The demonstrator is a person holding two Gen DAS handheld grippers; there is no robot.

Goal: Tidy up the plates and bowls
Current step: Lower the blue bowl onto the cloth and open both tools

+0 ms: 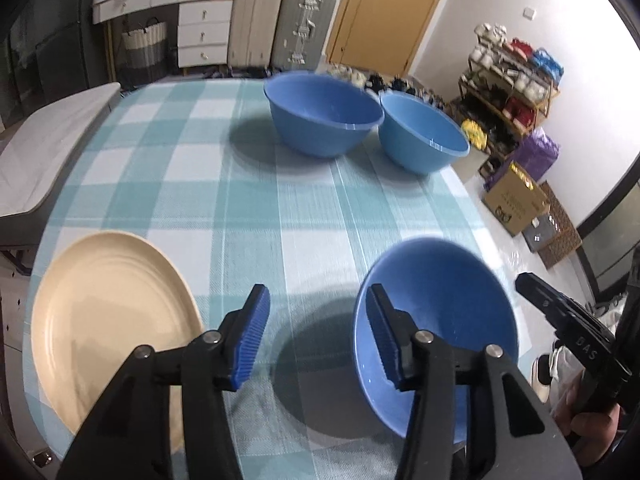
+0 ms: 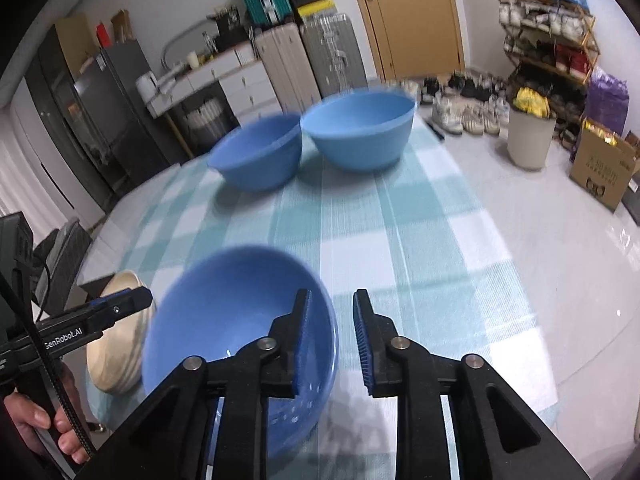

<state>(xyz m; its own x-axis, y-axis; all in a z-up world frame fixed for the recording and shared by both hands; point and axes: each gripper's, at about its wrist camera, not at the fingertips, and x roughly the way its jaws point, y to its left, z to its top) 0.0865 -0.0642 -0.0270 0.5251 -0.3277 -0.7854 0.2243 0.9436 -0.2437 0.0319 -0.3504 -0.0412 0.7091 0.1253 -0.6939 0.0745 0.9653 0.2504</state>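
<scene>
A small blue bowl (image 1: 440, 320) (image 2: 236, 336) stands at the near right of the checked table. A cream plate (image 1: 108, 320) (image 2: 120, 336) lies at the near left. Two larger blue bowls stand side by side at the far end, one darker (image 1: 324, 114) (image 2: 256, 156), one lighter (image 1: 422, 134) (image 2: 360, 130). My left gripper (image 1: 318, 336) is open above the cloth between plate and small bowl, its right finger over the bowl's rim. My right gripper (image 2: 332, 348) is open, its left finger inside the small bowl's right rim and its right finger outside it. It also shows at the right edge of the left wrist view (image 1: 576, 336).
The table (image 1: 240, 184) has a teal and white checked cloth. A white side surface (image 1: 52, 148) adjoins its left. On the floor to the right stand a shoe rack (image 2: 548, 40), a bin (image 2: 530, 140) and a cardboard box (image 2: 604, 172).
</scene>
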